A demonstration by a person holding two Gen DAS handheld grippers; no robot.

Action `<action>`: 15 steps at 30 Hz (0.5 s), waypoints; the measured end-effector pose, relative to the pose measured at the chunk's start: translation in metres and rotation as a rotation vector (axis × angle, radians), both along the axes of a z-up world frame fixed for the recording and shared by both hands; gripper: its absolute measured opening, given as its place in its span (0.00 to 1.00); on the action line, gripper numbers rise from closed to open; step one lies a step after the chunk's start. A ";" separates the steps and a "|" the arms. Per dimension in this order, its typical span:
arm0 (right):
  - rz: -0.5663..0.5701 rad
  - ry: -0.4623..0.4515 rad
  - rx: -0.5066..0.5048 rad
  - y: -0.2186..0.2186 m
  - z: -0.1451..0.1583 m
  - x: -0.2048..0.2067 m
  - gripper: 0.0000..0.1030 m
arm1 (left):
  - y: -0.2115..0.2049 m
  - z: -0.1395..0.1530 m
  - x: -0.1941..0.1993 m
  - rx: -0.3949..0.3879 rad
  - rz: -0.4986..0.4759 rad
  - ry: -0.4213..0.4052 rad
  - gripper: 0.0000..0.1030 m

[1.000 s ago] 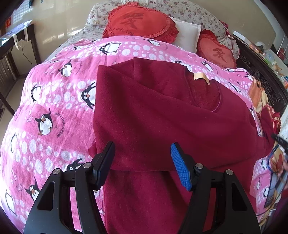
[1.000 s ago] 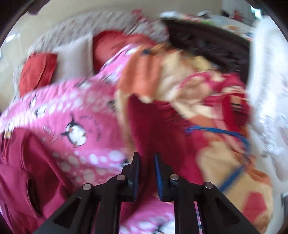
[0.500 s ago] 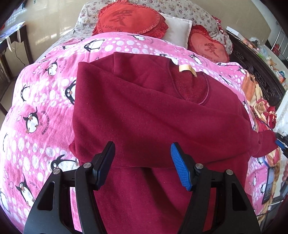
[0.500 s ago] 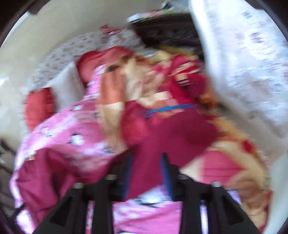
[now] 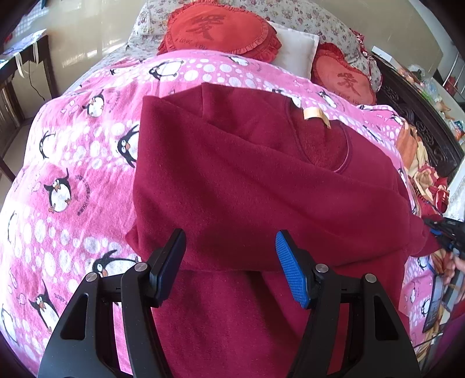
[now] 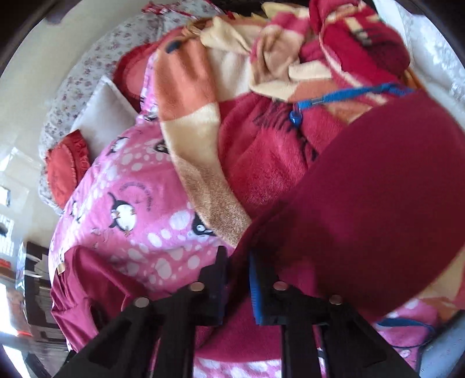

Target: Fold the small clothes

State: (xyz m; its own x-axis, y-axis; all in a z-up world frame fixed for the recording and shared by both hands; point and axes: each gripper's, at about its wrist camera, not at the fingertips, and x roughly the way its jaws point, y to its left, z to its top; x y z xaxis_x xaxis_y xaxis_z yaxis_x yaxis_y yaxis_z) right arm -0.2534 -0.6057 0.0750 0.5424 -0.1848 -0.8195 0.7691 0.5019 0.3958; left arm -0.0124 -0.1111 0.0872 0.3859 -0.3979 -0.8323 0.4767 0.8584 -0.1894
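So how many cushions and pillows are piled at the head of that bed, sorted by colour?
Red heart-shaped cushions: 2, the large one and the smaller one.
White pillow: 1, wedged between them.
Floral pillow: 1, behind the others.
Total: 4.

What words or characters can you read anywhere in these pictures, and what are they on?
"I LOVE YOU": stitched on the large red heart cushion, under a big Chinese character I can't make out.
Second red cushion: a similar character, not readable.
Penguin blanket: curved lettering beside the penguins, too small and distorted.
Tan neck label on the maroon sweater: no legible text.
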 end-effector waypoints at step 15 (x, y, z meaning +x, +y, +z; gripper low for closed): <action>0.814 -0.341 -0.313 0.230 0.139 0.108 0.08 | 0.037 0.028 0.015 -0.126 0.107 -0.013 0.63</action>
